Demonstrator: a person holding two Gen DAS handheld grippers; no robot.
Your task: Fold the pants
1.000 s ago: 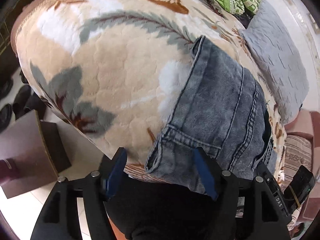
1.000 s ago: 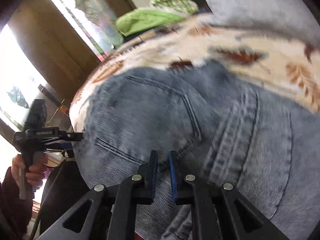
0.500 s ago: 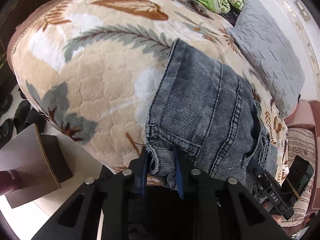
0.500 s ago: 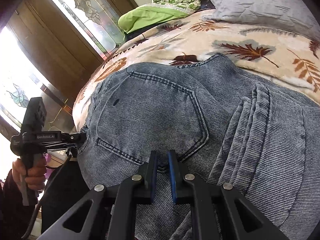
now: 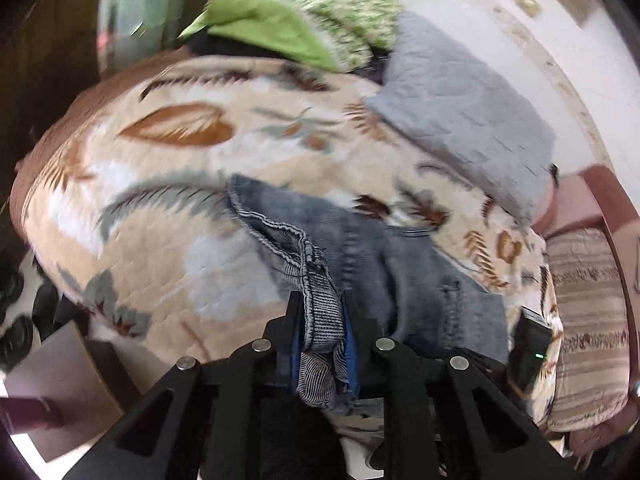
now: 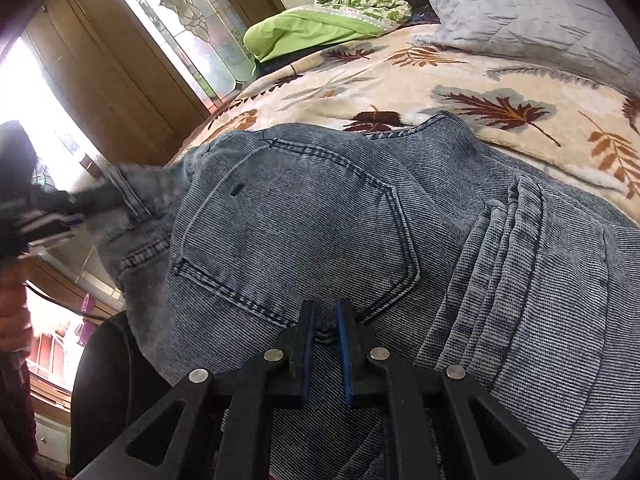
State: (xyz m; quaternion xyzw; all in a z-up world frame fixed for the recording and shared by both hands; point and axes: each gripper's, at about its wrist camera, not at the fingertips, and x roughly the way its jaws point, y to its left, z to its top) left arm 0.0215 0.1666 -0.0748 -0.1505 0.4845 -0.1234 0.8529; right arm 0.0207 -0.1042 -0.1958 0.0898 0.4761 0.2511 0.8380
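Grey-blue jeans (image 6: 304, 216) lie on a leaf-patterned bed blanket (image 6: 400, 80), back pocket up. My right gripper (image 6: 325, 320) is shut on the denim just below that pocket. My left gripper (image 5: 322, 320) has its jaws pressed tight on a bunched edge of the jeans (image 5: 400, 272), and the cloth hangs up from the blanket (image 5: 160, 208) in a raised fold. In the right wrist view the left gripper (image 6: 52, 208) is blurred at the far left, pulling a corner of the jeans off the bed. The right gripper's body (image 5: 528, 348) shows at the jeans' right end.
A grey quilted pillow (image 5: 460, 120) and a green bundle of bedding (image 5: 260, 28) lie at the head of the bed. Shoes (image 5: 16, 320) and a brown box (image 5: 60, 380) sit on the floor by the bed's left edge. A striped cushion (image 5: 588, 320) lies to the right.
My left gripper went from wide open around the jeans' edge to shut on it, then rose and rolled, lifting that edge off the blanket. The right gripper stayed put.
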